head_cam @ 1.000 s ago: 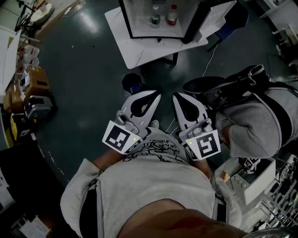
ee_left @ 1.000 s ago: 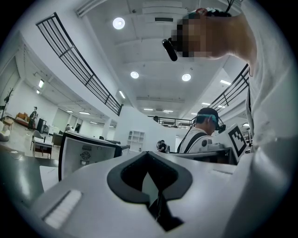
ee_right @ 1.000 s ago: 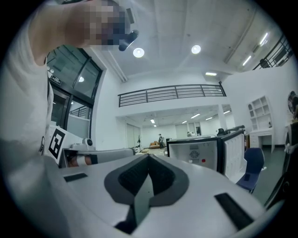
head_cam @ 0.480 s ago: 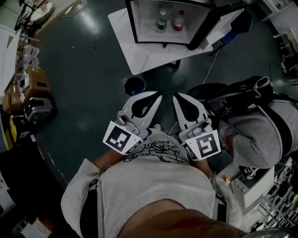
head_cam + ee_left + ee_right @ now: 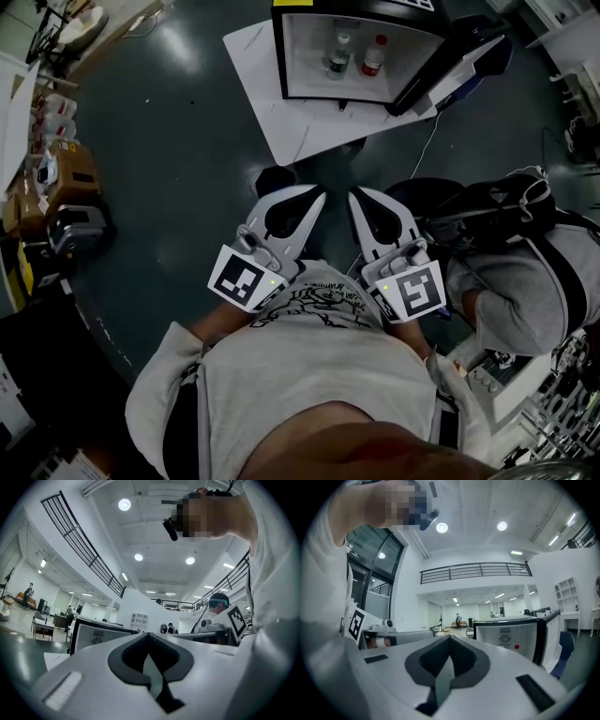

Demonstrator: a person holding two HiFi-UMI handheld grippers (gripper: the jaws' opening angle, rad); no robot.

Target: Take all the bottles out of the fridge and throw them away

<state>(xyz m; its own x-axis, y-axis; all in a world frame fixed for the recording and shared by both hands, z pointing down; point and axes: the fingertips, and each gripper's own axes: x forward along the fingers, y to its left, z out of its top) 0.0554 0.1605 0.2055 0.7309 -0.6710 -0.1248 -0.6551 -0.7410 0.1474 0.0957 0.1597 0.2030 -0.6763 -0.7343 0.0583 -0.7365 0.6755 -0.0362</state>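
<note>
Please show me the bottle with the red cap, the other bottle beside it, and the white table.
bottle with the red cap (image 5: 373, 60), head view, on its body under the cap.
other bottle (image 5: 338, 58), head view, on its body.
white table (image 5: 270, 111), head view, on its bare top.

A dark, glossy floor (image 5: 159, 122) fills the head view, with a white table (image 5: 291, 117) at top centre and cardboard boxes (image 5: 75, 164) at the left edge. The gripper views show white walls (image 5: 487, 557), round ceiling lights (image 5: 124, 504), a black mezzanine railing (image 5: 473, 571), tall windows (image 5: 370, 569) at left and white shelving (image 5: 567, 595) at right.
</note>
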